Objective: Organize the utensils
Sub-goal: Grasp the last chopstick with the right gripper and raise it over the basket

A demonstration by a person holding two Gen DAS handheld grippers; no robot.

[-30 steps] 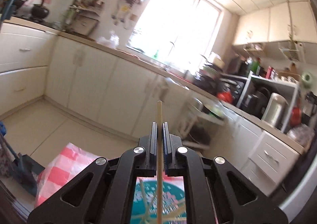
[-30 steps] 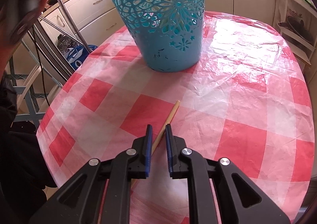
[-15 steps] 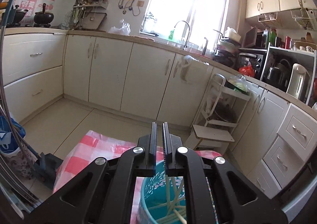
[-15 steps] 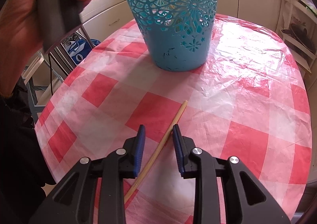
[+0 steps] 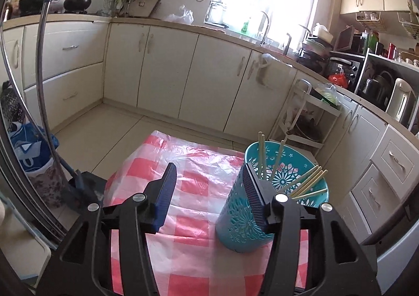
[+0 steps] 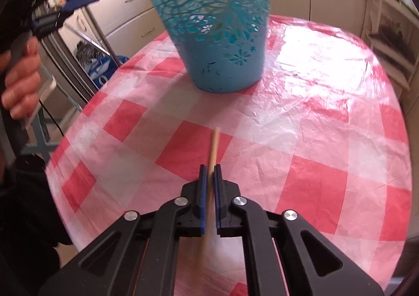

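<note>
A teal cut-out basket [image 5: 262, 206] stands on the red-and-white checked table [image 5: 193, 254] and holds several wooden chopsticks [image 5: 309, 182]. My left gripper [image 5: 207, 188] is open wide and empty, to the left of the basket, its right finger in front of the basket's wall. In the right wrist view the basket [image 6: 217, 26] stands at the far side of the table [image 6: 327, 138]. My right gripper [image 6: 208, 178] is shut on a single wooden chopstick [image 6: 213, 149], which points forward toward the basket above the cloth.
The left gripper and the hand holding it [image 6: 21, 86] show at the left edge of the right wrist view. Kitchen cabinets [image 5: 183, 73] and a white shelf rack [image 5: 309, 117] stand beyond the table. A broom and dustpan [image 5: 78, 186] lean on the left.
My left gripper let its chopstick drop into the basket, opened wide and pulled back to the left. My right gripper opened, then closed on the chopstick lying on the cloth and lifted it.
</note>
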